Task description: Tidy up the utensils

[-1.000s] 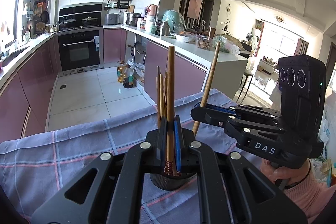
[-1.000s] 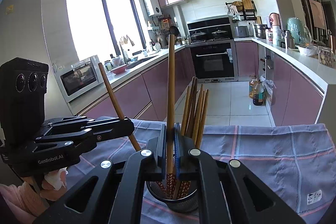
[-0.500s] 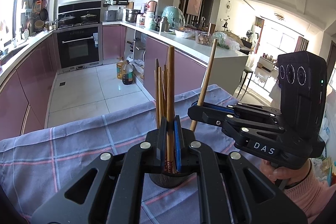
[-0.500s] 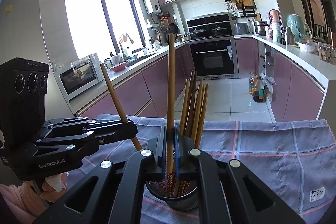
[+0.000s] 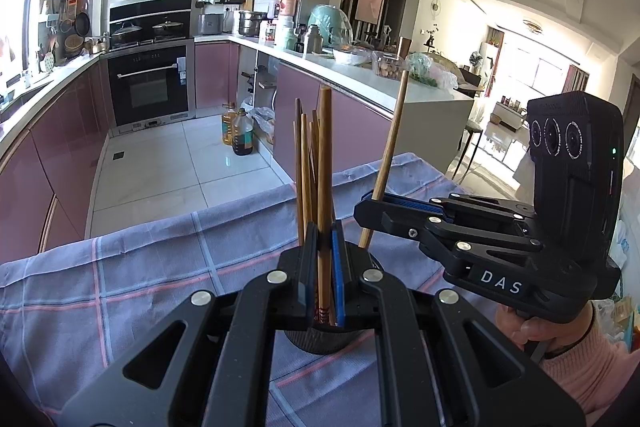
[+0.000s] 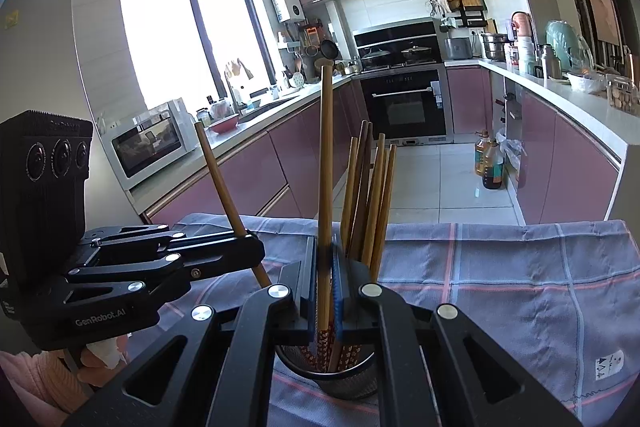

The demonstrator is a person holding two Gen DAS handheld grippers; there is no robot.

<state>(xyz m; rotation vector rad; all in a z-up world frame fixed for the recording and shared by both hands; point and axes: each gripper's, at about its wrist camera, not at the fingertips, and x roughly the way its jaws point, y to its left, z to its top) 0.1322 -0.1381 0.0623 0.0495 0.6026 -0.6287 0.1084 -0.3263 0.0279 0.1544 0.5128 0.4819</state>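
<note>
A dark mesh utensil holder (image 6: 336, 375) stands on a blue checked cloth (image 6: 500, 287) and holds several wooden chopsticks (image 6: 372, 195). My left gripper (image 5: 322, 275) is shut on one upright chopstick (image 5: 324, 163) over the holder (image 5: 316, 341). My right gripper (image 6: 324, 287) is shut on another upright chopstick (image 6: 326, 155), its patterned end inside the holder. Each gripper shows in the other's view: the right one (image 5: 452, 227) holding its chopstick (image 5: 390, 155) tilted, the left one (image 6: 168, 263) holding its chopstick (image 6: 224, 187) tilted.
The cloth (image 5: 120, 287) covers the table, whose far edge faces the kitchen floor. Pink cabinets (image 6: 280, 163), an oven (image 6: 404, 107) and a cluttered counter (image 5: 360, 67) stand beyond. Oil bottles (image 5: 240, 131) sit on the floor. A white label (image 6: 608, 363) is on the cloth at right.
Both grippers have lowered slightly, each with its chopstick, toward the holder. Both stay shut.
</note>
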